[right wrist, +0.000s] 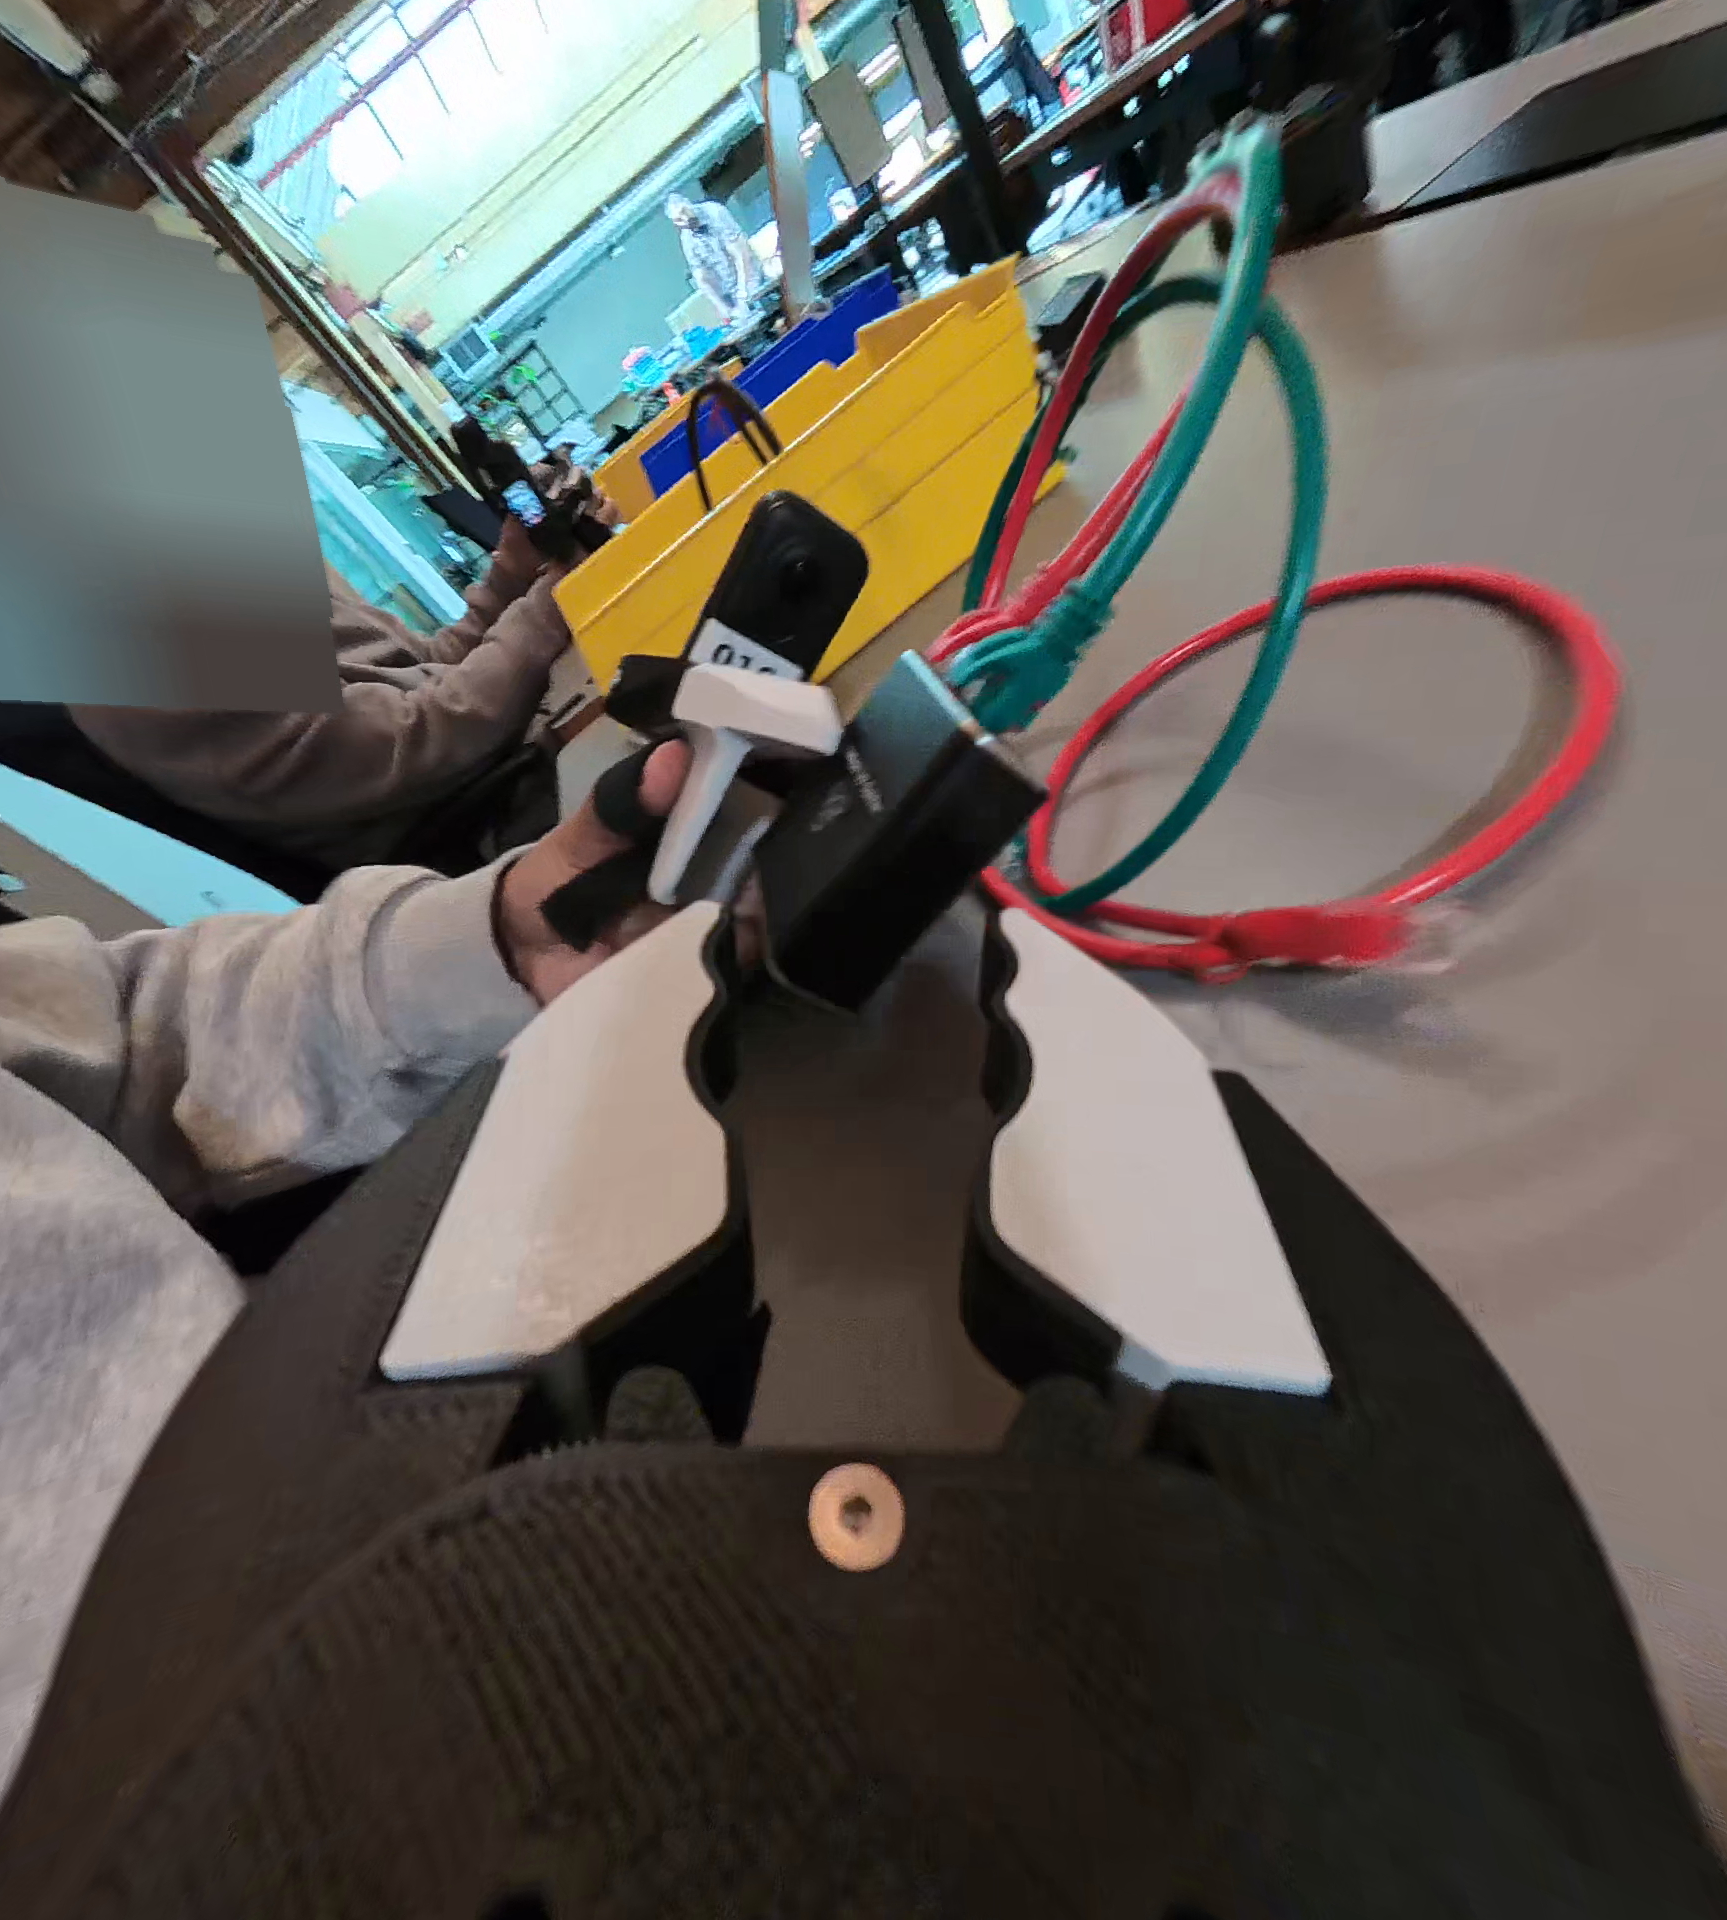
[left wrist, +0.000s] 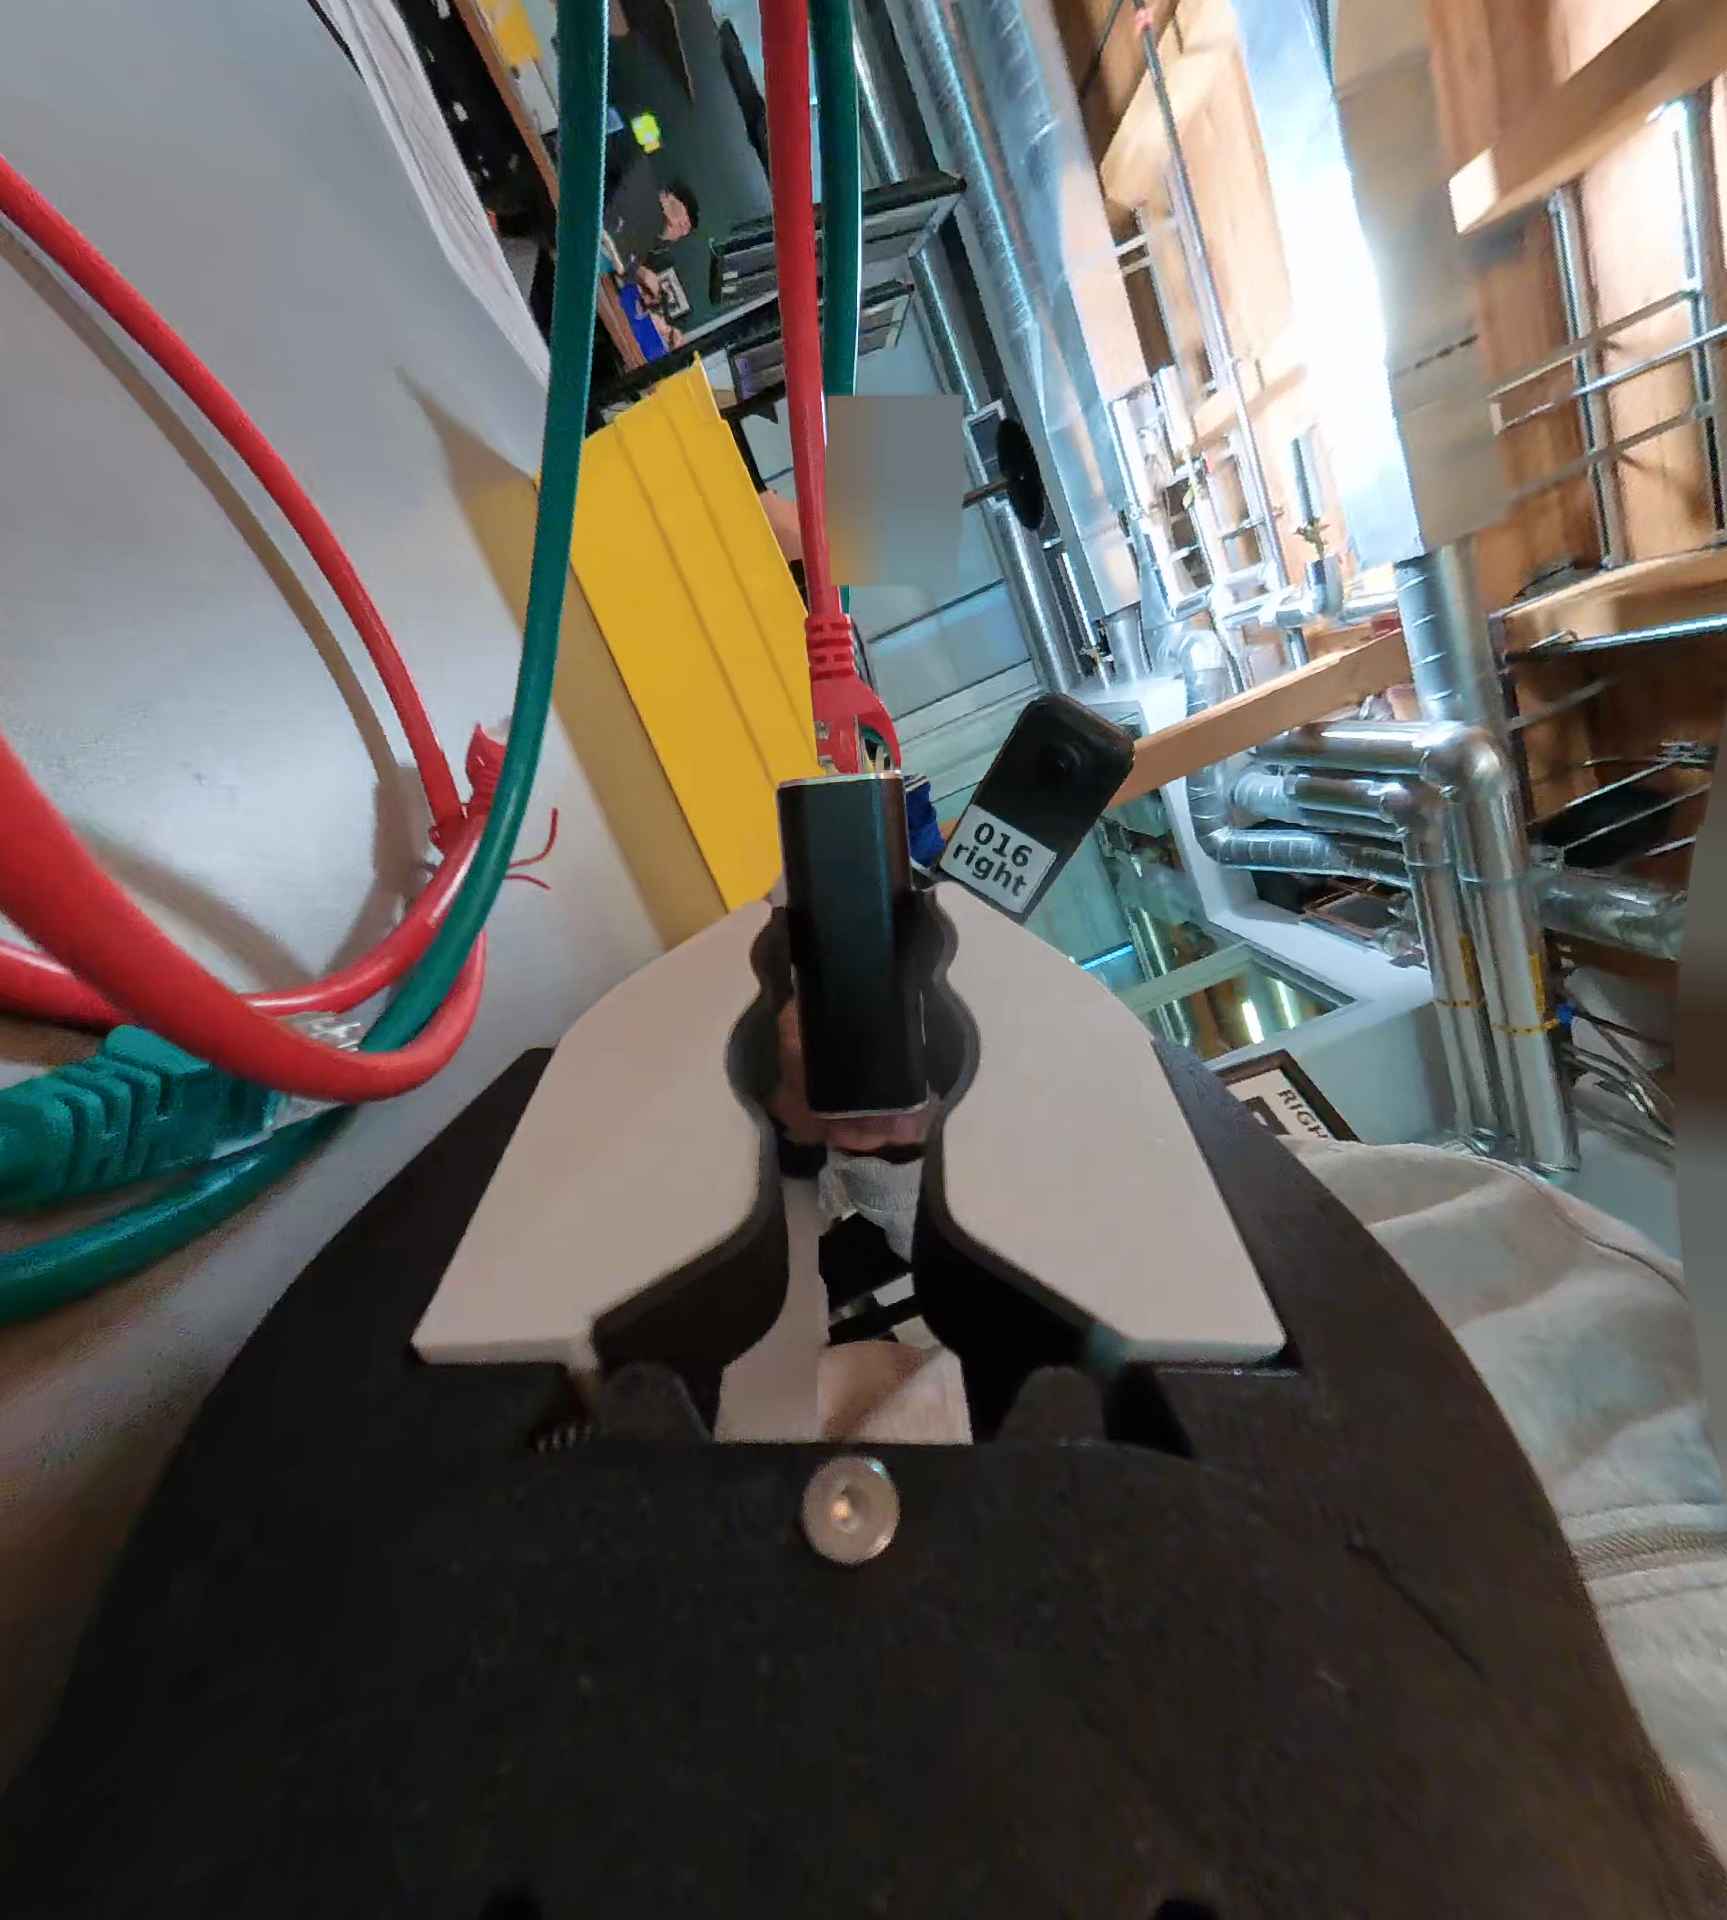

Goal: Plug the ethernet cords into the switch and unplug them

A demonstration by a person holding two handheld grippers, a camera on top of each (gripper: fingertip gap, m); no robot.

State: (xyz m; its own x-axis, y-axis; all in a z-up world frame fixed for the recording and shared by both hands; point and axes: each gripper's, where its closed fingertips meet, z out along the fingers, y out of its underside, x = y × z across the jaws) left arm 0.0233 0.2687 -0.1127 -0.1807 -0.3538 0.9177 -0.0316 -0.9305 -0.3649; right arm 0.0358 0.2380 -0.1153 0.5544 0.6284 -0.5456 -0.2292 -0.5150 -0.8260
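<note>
My left gripper [left wrist: 854, 925] is shut on a small black switch [left wrist: 854, 945] and holds it lifted off the table. A red ethernet plug [left wrist: 843, 686] sits in the switch's far end. In the right wrist view the switch [right wrist: 890, 831] is clamped by the left gripper's white finger [right wrist: 765, 717], with red and green plugs [right wrist: 1035, 634] at its far end. My right gripper [right wrist: 854, 997] is open and empty, and the switch's near corner sits just at its tips. A loose red plug [right wrist: 1337, 935] and a loose green plug [left wrist: 111, 1122] lie on the table.
Looped red cable [right wrist: 1461, 727] and green cable [right wrist: 1285, 520] spread over the grey table [right wrist: 1461, 1247]. A yellow bin [right wrist: 838, 499] stands behind them. A person's hand [right wrist: 568, 904] in a grey sleeve holds the left gripper. Another person sits at far left.
</note>
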